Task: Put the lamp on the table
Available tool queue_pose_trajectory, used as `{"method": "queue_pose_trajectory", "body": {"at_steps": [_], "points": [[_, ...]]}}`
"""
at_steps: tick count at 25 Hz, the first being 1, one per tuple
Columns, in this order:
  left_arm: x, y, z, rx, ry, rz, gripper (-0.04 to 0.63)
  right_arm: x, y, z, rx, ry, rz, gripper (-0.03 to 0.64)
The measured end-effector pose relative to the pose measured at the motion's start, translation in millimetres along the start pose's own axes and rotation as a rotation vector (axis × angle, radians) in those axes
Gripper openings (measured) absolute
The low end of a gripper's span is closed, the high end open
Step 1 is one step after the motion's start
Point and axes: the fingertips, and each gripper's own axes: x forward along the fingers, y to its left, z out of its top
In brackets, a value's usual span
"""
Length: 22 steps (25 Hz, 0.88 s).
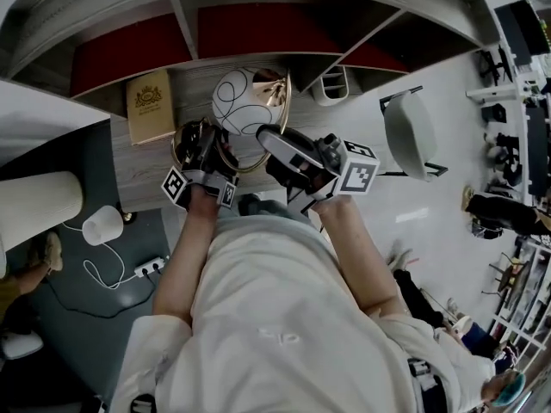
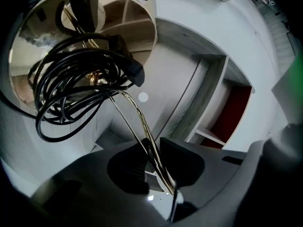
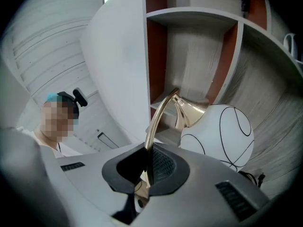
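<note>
The lamp has a white globe shade with thin black lines, a curved gold arm and a round gold base with a coil of black cable bunched against it. I hold it just over the grey wood table. My left gripper is down by the base, its pads closed on the thin gold stem. My right gripper is shut on the curved arm below the shade. In the head view the left gripper and the right gripper flank the lamp.
A tan box with a crest lies on the table at the left. Behind it run shelf cubbies with red backs. A white chair stands to the right. On the floor at the left are a small white lamp and a power strip.
</note>
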Motion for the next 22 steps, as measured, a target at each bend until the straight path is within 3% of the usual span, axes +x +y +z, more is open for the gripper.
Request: {"method": "queue_pose_trajectory", "body": {"at_steps": [14,22], "points": [[32.7,48.7,-39.4,-0.096,0.285,0.145,0.097,-24.2,-8.8,6.2,-0.083,-0.173,-0.193,0.031],[32.6,74.2,-47.5,-0.125,0.401,0.218,0.103,-32.7,-19.5,-1.1,-0.100,-0.239,-0.271,0.029]]}}
